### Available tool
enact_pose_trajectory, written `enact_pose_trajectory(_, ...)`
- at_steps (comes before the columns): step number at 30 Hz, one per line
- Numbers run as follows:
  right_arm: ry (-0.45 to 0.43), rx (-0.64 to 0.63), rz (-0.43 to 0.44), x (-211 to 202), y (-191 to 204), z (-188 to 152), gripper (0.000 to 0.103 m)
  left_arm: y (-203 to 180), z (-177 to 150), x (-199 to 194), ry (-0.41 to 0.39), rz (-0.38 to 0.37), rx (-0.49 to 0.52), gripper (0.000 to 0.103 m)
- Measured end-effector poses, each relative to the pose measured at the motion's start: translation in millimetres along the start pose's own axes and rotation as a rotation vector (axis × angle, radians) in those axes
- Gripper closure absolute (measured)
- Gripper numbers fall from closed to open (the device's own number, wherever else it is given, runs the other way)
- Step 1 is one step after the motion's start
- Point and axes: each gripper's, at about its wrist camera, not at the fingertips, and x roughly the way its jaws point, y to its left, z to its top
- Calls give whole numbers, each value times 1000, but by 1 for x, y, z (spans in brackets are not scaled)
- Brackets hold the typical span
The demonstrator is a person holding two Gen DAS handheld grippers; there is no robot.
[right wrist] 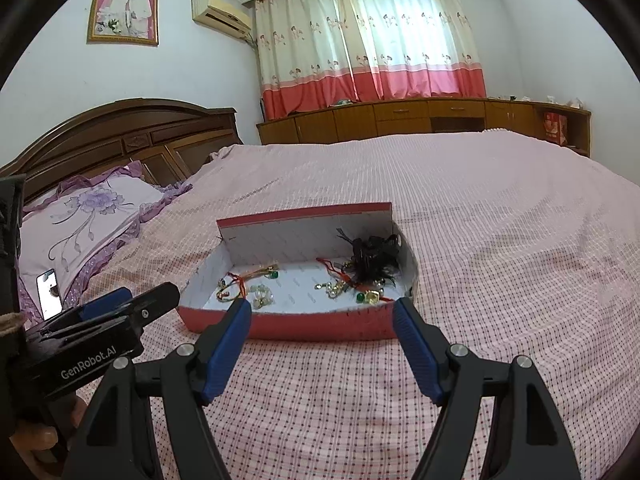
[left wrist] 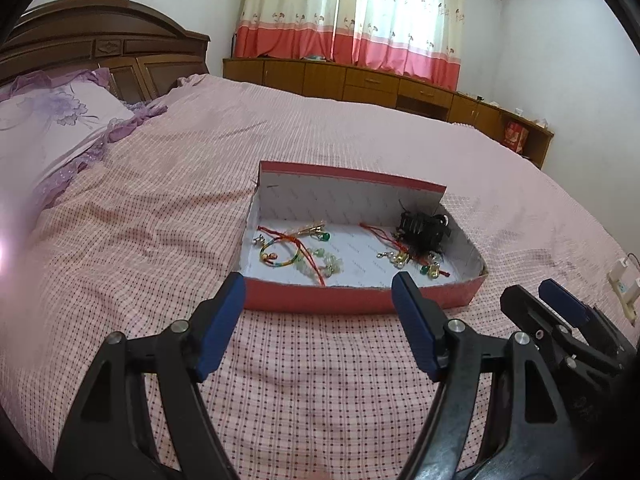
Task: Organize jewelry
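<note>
A shallow red box (left wrist: 320,300) with a white inside lies on the pink checked bedspread; it also shows in the right wrist view (right wrist: 320,326). In it lie red cord bracelets (left wrist: 296,240), a multicoloured bangle (left wrist: 276,258), pale green beads (left wrist: 330,262), gold earrings with green stones (left wrist: 428,270) and a black feathered hair clip (left wrist: 422,230). My left gripper (left wrist: 320,284) is open and empty, just short of the box's near wall. My right gripper (right wrist: 322,310) is open and empty, also at the near wall. Each gripper shows from the side in the other's view.
A purple floral pillow (right wrist: 88,220) and a wooden headboard (right wrist: 120,136) lie to the left. A phone (right wrist: 50,294) rests by the pillow. A power strip (left wrist: 622,284) sits at the bed's right edge. Low wooden cabinets (right wrist: 420,118) stand under the curtains.
</note>
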Motion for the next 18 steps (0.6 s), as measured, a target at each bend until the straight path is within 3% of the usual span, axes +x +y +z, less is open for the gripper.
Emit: enact_pose_trajectory(18,1,1,-2,-2,-1,-2,28,0,0,-3,-5,1,0,36)
